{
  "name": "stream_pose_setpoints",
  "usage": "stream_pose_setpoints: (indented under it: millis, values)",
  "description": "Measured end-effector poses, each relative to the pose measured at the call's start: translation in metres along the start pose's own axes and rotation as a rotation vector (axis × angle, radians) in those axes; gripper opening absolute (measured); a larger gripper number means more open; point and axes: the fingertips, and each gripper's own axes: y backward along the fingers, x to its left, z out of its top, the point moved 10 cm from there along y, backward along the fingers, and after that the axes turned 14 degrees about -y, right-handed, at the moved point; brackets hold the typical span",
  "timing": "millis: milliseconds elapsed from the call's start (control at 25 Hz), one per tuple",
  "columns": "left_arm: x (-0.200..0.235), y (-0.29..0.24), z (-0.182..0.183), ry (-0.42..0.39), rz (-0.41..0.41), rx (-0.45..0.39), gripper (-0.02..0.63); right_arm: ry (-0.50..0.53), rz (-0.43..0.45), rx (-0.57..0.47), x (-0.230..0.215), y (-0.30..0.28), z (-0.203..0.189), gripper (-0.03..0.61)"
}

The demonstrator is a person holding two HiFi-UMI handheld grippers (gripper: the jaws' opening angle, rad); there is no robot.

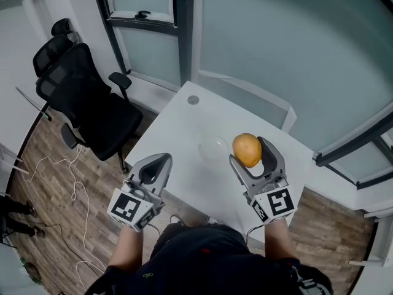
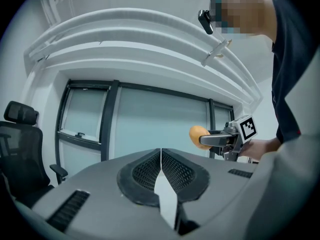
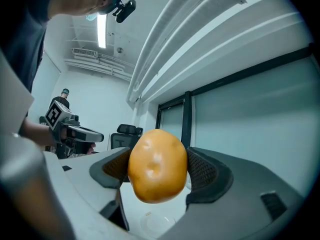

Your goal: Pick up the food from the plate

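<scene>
The food [image 1: 247,150] — a yellow-orange, potato-like lump — sits clamped between the 2 jaws of my right gripper [image 3: 158,170], up in the air above the plate [image 1: 205,147] on the white table [image 1: 178,125]; so I judge the pick done, with nothing that I can see left on the plate; my left gripper [image 2: 161,158] hangs well apart, jaws pressed together on nothing — the plate itself is pale and hard to make out.
</scene>
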Motion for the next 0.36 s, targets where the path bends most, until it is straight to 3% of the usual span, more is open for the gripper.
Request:
stream_pose_setpoints:
  millis: [360]
  values:
    - [-0.0034, 0.0069, 0.0053, -0.012, -0.013, -0.003, 0.028, 0.011, -0.017, -0.018, 0.0077, 0.0079, 0.0029, 0.371]
